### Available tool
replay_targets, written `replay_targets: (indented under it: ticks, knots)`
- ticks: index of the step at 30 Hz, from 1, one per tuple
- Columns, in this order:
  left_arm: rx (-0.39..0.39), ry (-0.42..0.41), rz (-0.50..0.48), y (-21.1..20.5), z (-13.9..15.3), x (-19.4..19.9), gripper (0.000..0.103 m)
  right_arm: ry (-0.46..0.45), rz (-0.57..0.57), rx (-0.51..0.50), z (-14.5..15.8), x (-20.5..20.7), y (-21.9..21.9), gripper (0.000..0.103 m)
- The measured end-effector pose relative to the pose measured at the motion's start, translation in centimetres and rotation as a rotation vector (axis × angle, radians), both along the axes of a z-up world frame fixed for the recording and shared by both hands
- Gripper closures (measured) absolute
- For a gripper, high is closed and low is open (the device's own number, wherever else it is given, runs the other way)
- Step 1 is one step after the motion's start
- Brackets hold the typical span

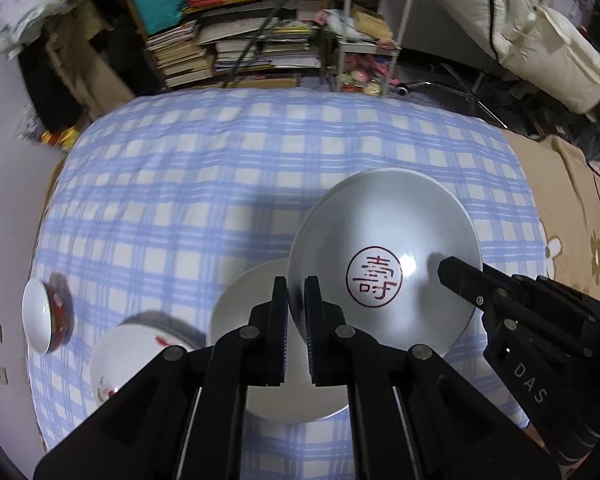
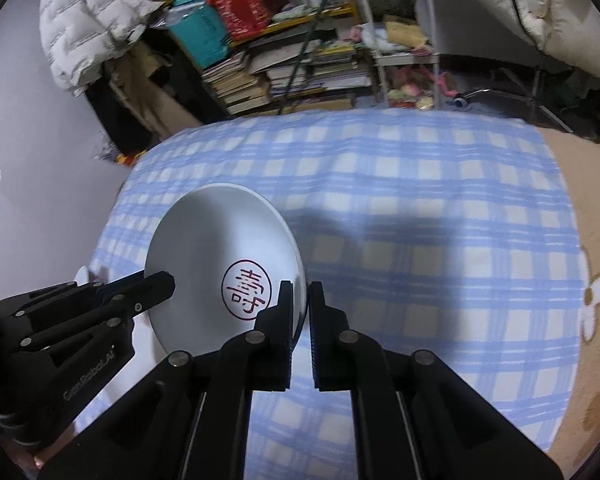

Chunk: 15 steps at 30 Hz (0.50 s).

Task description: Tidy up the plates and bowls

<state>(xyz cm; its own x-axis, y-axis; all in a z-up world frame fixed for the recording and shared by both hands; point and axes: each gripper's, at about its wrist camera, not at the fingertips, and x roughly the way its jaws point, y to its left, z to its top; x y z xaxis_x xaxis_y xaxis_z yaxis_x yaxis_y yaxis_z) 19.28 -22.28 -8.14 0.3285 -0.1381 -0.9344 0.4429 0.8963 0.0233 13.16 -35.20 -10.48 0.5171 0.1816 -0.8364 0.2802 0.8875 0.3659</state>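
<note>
Grippers [image 1: 296, 284] [image 2: 300, 290] pinch glossy round plate [image 1: 384, 240] — rim-held.

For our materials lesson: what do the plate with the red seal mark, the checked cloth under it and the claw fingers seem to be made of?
Plate with the red seal mark: probably glazed ceramic; smooth, pale, with a bright glare spot.
Checked cloth: woven fabric, matte, with soft folds and creases.
Claw fingers: likely hard black plastic, dull; inner faces look ribbed, perhaps rubber.

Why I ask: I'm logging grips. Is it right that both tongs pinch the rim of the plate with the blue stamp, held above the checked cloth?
Not quite: the stamp is red, as the left wrist view shows. Both the left tongs and right tongs do pinch the plate rim above the checked cloth.
</note>
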Motion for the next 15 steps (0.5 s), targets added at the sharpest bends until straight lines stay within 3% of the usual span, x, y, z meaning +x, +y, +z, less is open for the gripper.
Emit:
replay_targets:
  ticks: [8,15]
  knots:
    - [-0.037,0.023,0.065,3.0,-0.5,-0.6,0.095,0.012,0.067,-0.035,-0.4,0.4,3.1,0.094]
    - [0.008,0.009,0.066,3.6,-1.5,-1.4,0.095,0.044,0.094,-0.039,-1.6,0.3,4.3,0.094]
